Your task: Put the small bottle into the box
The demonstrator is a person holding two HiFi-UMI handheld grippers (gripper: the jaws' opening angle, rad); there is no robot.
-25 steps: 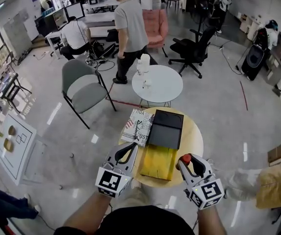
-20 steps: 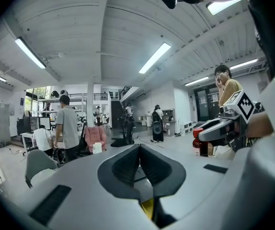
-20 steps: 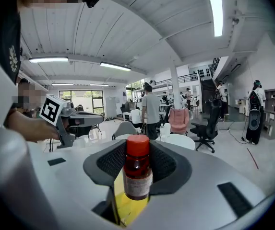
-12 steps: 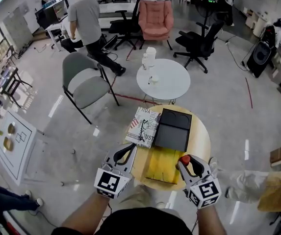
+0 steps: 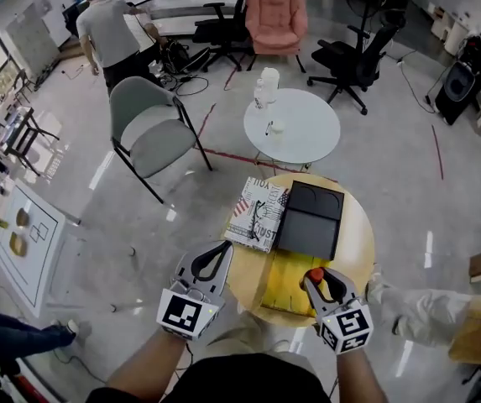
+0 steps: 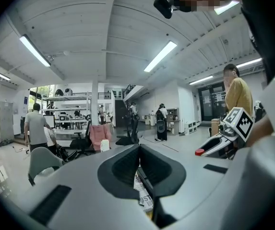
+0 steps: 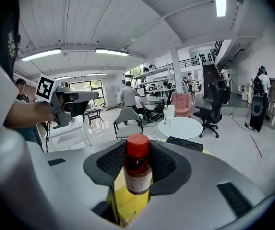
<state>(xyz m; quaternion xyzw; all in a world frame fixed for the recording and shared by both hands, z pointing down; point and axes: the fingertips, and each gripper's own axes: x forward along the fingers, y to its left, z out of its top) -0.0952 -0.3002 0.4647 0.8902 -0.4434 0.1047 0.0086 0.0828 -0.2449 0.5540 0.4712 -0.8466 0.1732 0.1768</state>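
Between right tongs (image 7: 138, 161), small bottle (image 7: 137, 169) clamped, label (image 7: 138, 182) unreadable; left tongs (image 6: 139, 150) together.

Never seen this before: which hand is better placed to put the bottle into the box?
Right: the right gripper holds the bottle at the edge of the yellow box; the left gripper is shut and empty.
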